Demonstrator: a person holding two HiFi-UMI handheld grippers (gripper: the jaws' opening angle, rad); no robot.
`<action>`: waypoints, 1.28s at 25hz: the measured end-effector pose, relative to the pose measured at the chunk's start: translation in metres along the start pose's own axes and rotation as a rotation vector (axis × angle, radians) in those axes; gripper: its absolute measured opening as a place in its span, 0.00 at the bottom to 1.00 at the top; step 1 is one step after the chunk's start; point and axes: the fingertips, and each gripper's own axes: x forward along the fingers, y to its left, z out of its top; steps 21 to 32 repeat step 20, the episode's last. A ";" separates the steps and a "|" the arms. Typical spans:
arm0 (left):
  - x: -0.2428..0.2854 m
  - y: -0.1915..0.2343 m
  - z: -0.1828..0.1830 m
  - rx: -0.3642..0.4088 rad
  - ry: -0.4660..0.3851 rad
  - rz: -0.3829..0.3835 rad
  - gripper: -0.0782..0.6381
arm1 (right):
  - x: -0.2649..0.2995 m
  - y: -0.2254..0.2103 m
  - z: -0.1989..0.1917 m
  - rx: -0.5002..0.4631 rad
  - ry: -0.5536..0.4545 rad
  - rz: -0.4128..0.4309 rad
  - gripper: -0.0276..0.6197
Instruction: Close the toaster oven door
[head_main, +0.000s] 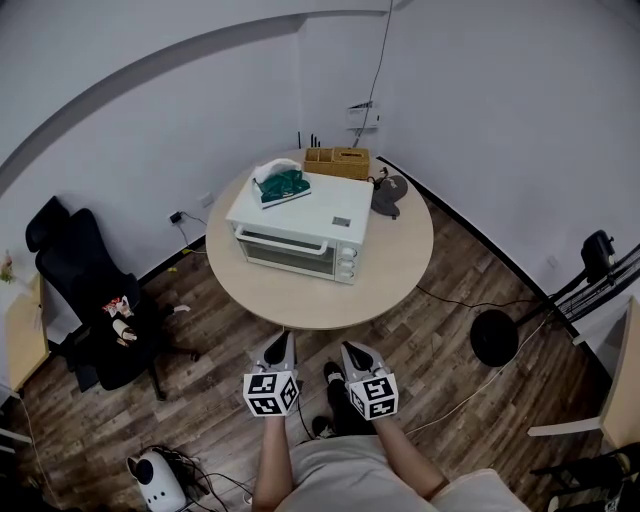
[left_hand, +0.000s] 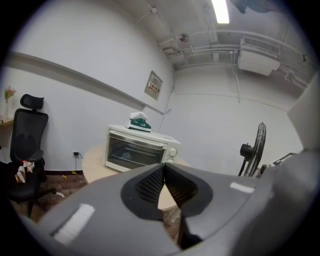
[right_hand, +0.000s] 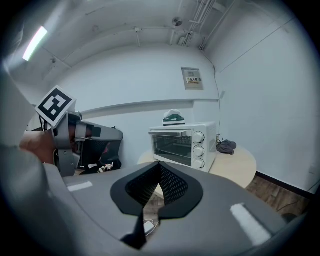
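Note:
A white toaster oven (head_main: 300, 225) stands on the round wooden table (head_main: 400, 270), its glass door (head_main: 285, 252) upright and flat against the front. The oven (left_hand: 136, 149) lies well ahead in the left gripper view and the oven (right_hand: 182, 145) likewise in the right gripper view. My left gripper (head_main: 283, 340) and right gripper (head_main: 352, 348) hover side by side near my body, short of the table's front edge. The jaws of the left gripper (left_hand: 164, 165) meet with nothing between them. The right gripper (right_hand: 159, 164) is shut and empty too.
A green iron (head_main: 282, 183) lies on the oven's top. A wicker basket (head_main: 337, 161) and a grey cloth (head_main: 388, 195) sit at the table's far side. A black office chair (head_main: 90, 300) stands at the left, a floor fan (head_main: 495, 338) at the right.

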 end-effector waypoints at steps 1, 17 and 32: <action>0.000 -0.001 0.000 -0.001 0.000 -0.004 0.19 | -0.001 0.000 -0.001 -0.001 0.003 -0.001 0.04; -0.004 -0.005 0.011 -0.014 -0.036 -0.002 0.19 | -0.007 -0.005 0.014 0.005 -0.026 -0.008 0.04; -0.007 -0.005 0.015 -0.015 -0.046 0.009 0.19 | -0.008 -0.005 0.019 0.008 -0.036 -0.005 0.04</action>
